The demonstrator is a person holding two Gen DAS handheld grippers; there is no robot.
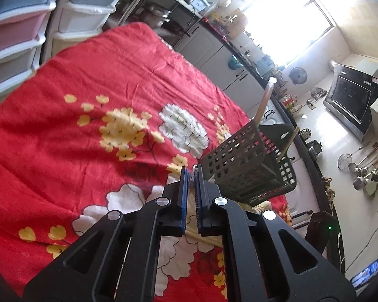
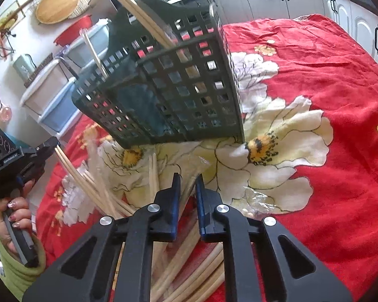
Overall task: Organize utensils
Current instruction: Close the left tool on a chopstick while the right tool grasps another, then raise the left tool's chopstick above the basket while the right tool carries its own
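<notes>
A black perforated utensil basket (image 2: 168,90) stands on the red flowered cloth (image 2: 315,95), with wooden chopsticks (image 2: 143,17) sticking out of its top. It also shows in the left wrist view (image 1: 249,161). Several loose wooden chopsticks (image 2: 189,256) lie on the cloth under my right gripper (image 2: 187,178). The right jaws are nearly closed around a thin chopstick in a clear wrapper. My left gripper (image 1: 192,173) is nearly closed with something thin and clear between its pads, just left of the basket. It shows at the left edge of the right wrist view (image 2: 20,161).
Plastic drawer units (image 1: 20,25) stand beyond the cloth's far edge. A kitchen counter with cabinets (image 1: 229,58) runs along the right. A black oven (image 1: 350,100) and hanging ladles (image 1: 365,171) are on the far wall.
</notes>
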